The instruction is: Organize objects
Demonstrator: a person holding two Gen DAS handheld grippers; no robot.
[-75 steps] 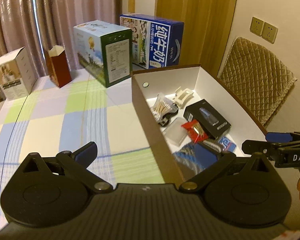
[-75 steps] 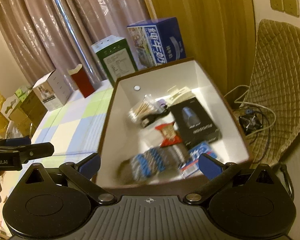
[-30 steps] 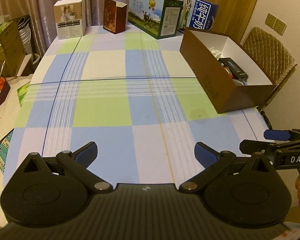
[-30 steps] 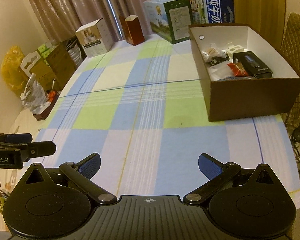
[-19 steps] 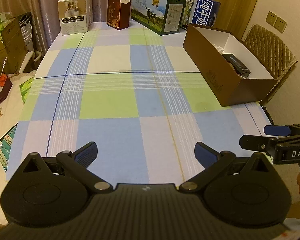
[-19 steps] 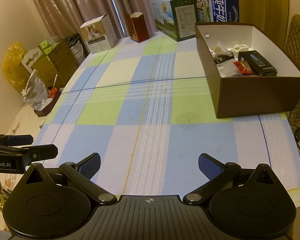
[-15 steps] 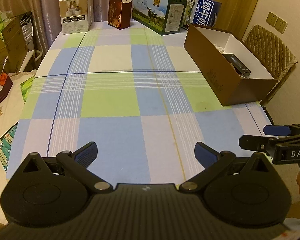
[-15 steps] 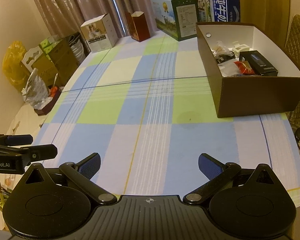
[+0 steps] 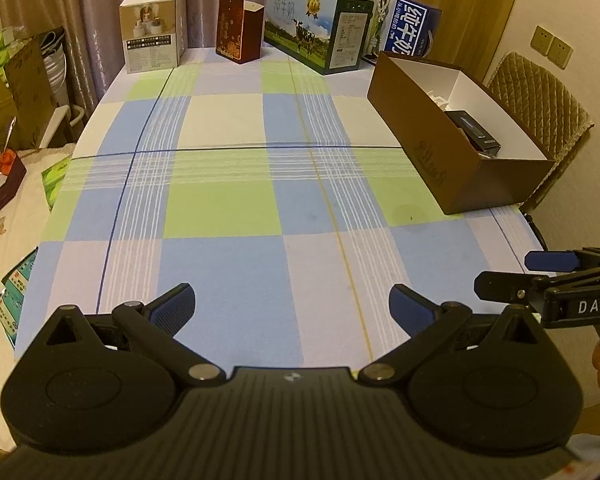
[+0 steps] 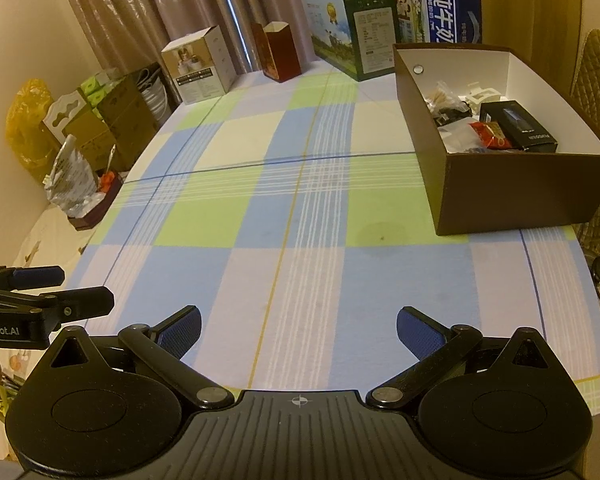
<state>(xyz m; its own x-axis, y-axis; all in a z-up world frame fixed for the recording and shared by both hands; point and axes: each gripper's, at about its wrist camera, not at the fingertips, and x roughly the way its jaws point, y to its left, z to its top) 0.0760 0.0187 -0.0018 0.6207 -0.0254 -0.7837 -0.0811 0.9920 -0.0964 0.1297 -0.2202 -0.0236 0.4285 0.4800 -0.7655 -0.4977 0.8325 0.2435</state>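
A brown cardboard box (image 9: 428, 152) with a white inside stands at the table's right side; it also shows in the right wrist view (image 10: 512, 196). It holds several small items: a black packet (image 10: 518, 126), a red packet (image 10: 490, 134), cotton swabs (image 10: 440, 98). My left gripper (image 9: 292, 304) is open and empty above the near table edge. My right gripper (image 10: 298, 330) is open and empty, level with the left one and to its right. Both are well short of the box.
A checked tablecloth (image 9: 228, 200) covers the table. At the far edge stand a white carton (image 9: 152, 36), a dark red box (image 9: 238, 34), a green milk carton (image 9: 320, 26) and a blue milk carton (image 9: 404, 30). A quilted chair (image 9: 540, 100) stands behind the brown box. Cardboard boxes (image 10: 100, 120) stand off the left edge.
Both grippers have pulled back from over the brown box to the near table edge. Both have stayed open and empty. Over the last half second the views barely shift.
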